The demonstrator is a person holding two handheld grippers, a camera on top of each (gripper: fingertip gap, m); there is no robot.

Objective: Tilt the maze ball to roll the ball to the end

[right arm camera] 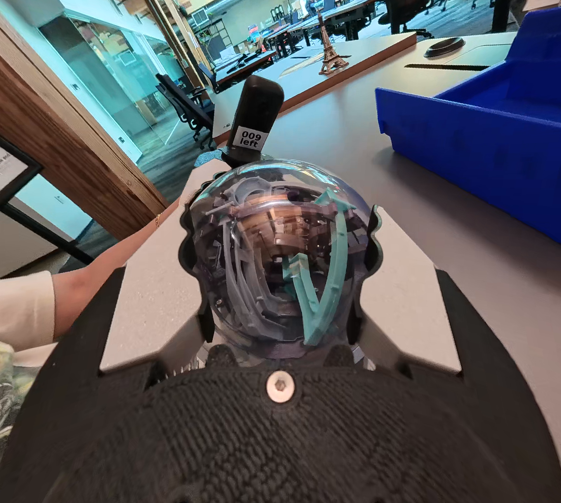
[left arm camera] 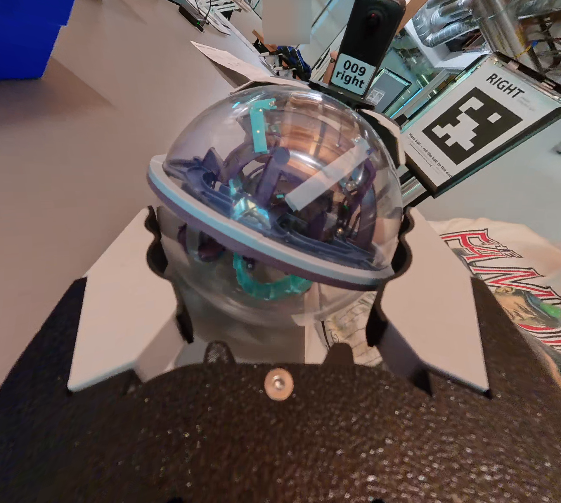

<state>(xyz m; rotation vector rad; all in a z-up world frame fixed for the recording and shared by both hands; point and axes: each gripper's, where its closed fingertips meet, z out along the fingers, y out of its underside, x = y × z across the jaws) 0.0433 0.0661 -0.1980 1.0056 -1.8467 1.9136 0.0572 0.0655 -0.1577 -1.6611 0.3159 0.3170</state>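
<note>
clear plastic is most of what i see: the maze ball (left arm camera: pixel 273 194), a see-through sphere full of purple, grey and teal tracks (right arm camera: pixel 315 291), held up over the grey table (left arm camera: pixel 100 112) between both tools. the left gripper (left arm camera: pixel 274 233) has its grey jaws parted about as wide as the sphere and pressed to its sides, black wavy pads hugging the curve. the right gripper (right arm camera: pixel 277 245) clamps it the same way from the opposite side, so each camera looks across the ball at the other tool's dark camera post (left arm camera: pixel 368 42). the pale blue and purple ring (left arm camera: pixel 230 241) round the ball's middle slopes down to the right in the left wrist view, so the sphere sits tilted.

around it: a blue bin (right arm camera: pixel 473 136) just beside the ball on the table, a small brown tower model (right arm camera: pixel 329 48) farther back on a neighbouring desk, a white printed shirt (left arm camera: pixel 498 270) low on the right, and a white board with a black square marker (left arm camera: pixel 473 121) behind the right tool. a bare forearm (right arm camera: pixel 115 255) with a white sleeve reaches in from the left of the right wrist view.

hard to read: the tracks overlap and the dome throws back reflections. a small silvery bead (left arm camera: pixel 341 230) shows low among the purple tracks near the ring, though i can't say which track it's on. the underside of the ball is cut off by the gripper bodies.
</note>
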